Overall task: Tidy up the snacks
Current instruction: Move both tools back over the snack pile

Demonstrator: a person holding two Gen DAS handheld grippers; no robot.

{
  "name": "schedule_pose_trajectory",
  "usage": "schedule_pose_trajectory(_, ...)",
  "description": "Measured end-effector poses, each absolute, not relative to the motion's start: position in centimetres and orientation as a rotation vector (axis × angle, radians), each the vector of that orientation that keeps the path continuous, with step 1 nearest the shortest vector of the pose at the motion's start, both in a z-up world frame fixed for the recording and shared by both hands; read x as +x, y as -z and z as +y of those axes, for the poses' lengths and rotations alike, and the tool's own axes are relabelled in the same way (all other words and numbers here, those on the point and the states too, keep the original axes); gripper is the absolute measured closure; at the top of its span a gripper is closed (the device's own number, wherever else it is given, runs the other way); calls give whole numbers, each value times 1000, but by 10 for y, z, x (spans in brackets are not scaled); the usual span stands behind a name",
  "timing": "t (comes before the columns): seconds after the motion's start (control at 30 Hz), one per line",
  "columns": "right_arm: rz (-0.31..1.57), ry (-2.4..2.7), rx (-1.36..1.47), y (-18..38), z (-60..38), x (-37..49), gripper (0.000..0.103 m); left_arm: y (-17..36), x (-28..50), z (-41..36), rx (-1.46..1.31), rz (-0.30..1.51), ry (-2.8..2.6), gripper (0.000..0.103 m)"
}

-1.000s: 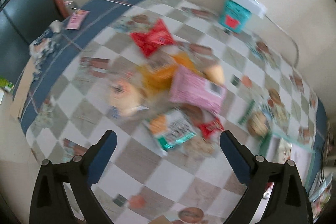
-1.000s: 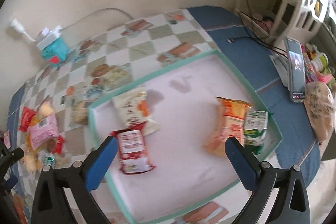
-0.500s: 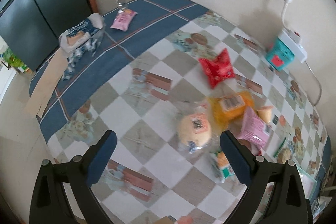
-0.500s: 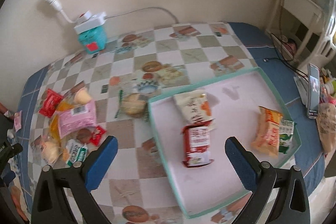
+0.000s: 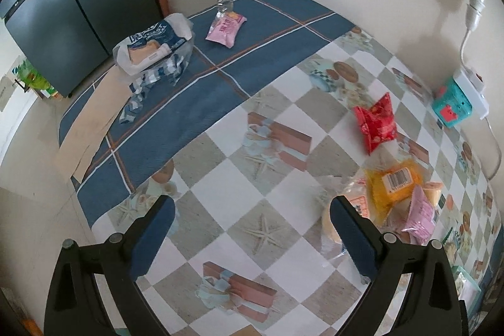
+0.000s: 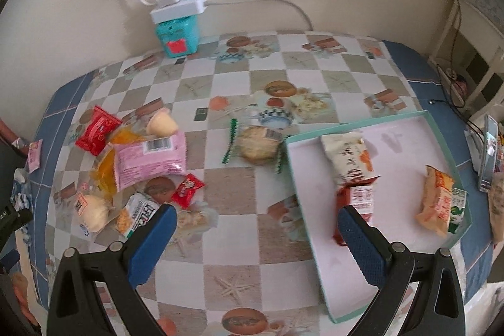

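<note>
A pile of snacks lies on the checkered tablecloth: a pink packet (image 6: 148,159), a red packet (image 6: 97,134), a yellow packet (image 5: 393,181), a round bun (image 6: 93,211) and a round cracker pack (image 6: 256,142). A teal-rimmed tray (image 6: 318,257) at the right holds a white packet (image 6: 345,156), a red-and-white packet (image 6: 356,200) and an orange packet (image 6: 436,200). My right gripper (image 6: 256,236) is open and empty above the table between pile and tray. My left gripper (image 5: 252,224) is open and empty, left of the pile.
A teal box with a white power strip (image 6: 178,30) stands by the wall. A bread bag (image 5: 154,44) and a small pink packet (image 5: 225,27) lie on the blue part of the cloth. A phone (image 6: 489,153) lies right of the tray. A dark fridge (image 5: 72,8) stands beyond.
Both grippers have swung left. The left view has moved off the snack pile toward the blue table end. The right view has moved from the tray toward the pile. Both stay open.
</note>
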State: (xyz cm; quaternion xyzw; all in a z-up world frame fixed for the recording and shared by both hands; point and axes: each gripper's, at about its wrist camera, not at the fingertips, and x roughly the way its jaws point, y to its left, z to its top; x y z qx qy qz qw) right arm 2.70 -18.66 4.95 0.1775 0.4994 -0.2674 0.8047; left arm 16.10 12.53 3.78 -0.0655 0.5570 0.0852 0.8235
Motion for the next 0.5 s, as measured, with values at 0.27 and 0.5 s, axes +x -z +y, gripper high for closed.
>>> schedule_pose_trajectory(0.27, 1093, 522, 379, -35, -165, 47, 0, -29, 169, 137, -167, 1205, -187, 4)
schedule_pose_trajectory(0.5, 1125, 462, 383, -14, -145, 67, 0, -7, 177, 127, -185, 1270, -142, 4)
